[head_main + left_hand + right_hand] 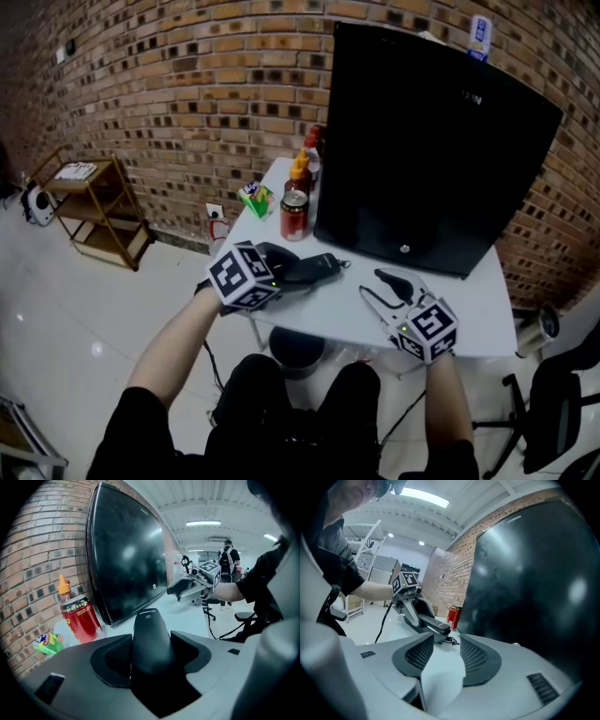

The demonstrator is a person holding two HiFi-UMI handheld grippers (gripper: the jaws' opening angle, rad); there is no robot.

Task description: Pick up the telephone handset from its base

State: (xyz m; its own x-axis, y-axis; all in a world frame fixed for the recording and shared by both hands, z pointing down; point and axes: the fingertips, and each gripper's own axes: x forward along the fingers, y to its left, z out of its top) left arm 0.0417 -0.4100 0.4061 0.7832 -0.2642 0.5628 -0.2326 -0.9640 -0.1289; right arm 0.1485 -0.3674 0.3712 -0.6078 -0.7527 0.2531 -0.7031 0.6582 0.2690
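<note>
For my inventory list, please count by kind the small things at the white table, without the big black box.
Red metal can: 1
Plastic bottles with coloured caps: 2
Green snack packet: 1
Black telephone handset: 1
Total: 5

Head cam: steep down on table [469, 314]. Gripper cams: low, close behind own fingertips [417, 653], facing each other; all share black cabinet [422, 141].

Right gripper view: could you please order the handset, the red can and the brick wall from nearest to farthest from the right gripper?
1. The handset: just ahead, slightly to the left.
2. The can: behind the handset, a little to its right.
3. The brick wall: at the back, beyond the can.
</note>
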